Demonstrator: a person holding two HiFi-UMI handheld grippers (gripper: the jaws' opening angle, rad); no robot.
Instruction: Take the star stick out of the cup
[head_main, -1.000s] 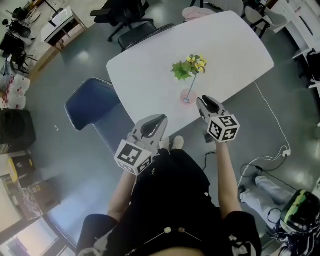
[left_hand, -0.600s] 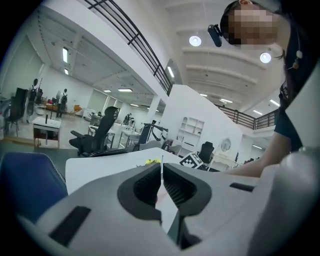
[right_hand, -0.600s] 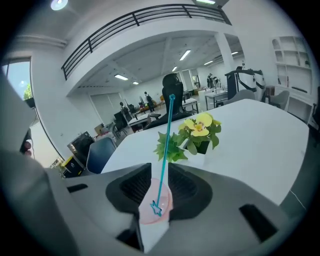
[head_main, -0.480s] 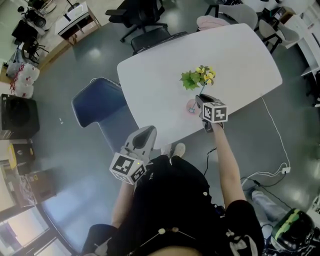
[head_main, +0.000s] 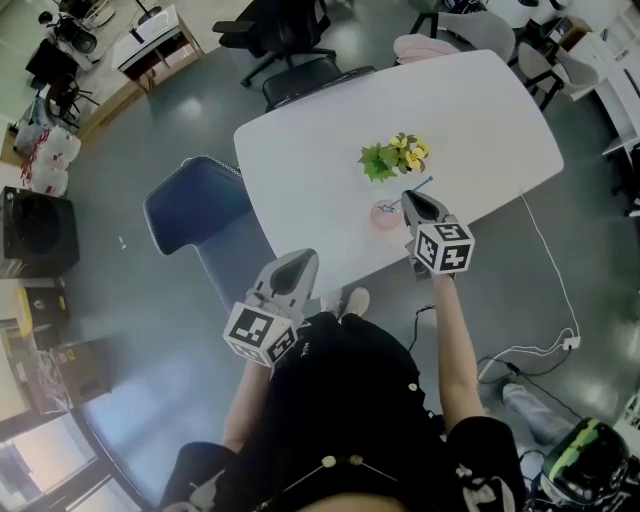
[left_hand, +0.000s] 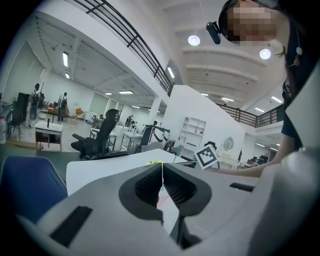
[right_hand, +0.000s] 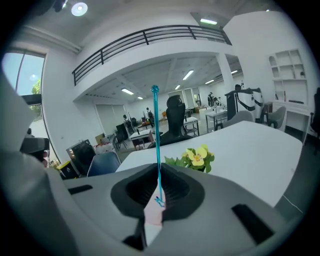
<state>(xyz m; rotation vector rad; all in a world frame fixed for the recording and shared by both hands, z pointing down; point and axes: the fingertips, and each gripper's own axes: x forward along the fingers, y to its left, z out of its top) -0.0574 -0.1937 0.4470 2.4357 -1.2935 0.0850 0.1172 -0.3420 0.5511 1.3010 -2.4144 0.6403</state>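
Star stick (right_hand: 157, 145): thin teal plastic rod, small ball at the top end, tiny star shape at the bottom end. It stands between the pads of the right gripper (right_hand: 159, 170), whose jaws are closing and pinch the rod just above the star. The star end sits over the mouth of the small pink cup (head_main: 384, 215); cannot tell whether it clears the rim. From the head view the rod tilts up and away to the right of the gripper tip.

Left gripper (left_hand: 161, 170): jaws together, nothing between them, held low off the table's near edge, close to the person's body.

Against half a second ago: right gripper has drawn back a little toward the person, and the rod now leans out to the right. Left gripper sits in much the same place.

Surroundings: white rounded table (head_main: 320, 150) carries the cup near its front edge. Just beyond the cup, a bunch of yellow flowers with green leaves (head_main: 395, 155). Blue upholstered chair (head_main: 190, 215) at the table's left side. White cable (head_main: 545, 260) trails on the floor to the right. Black office chair (head_main: 285, 30) at the far end.
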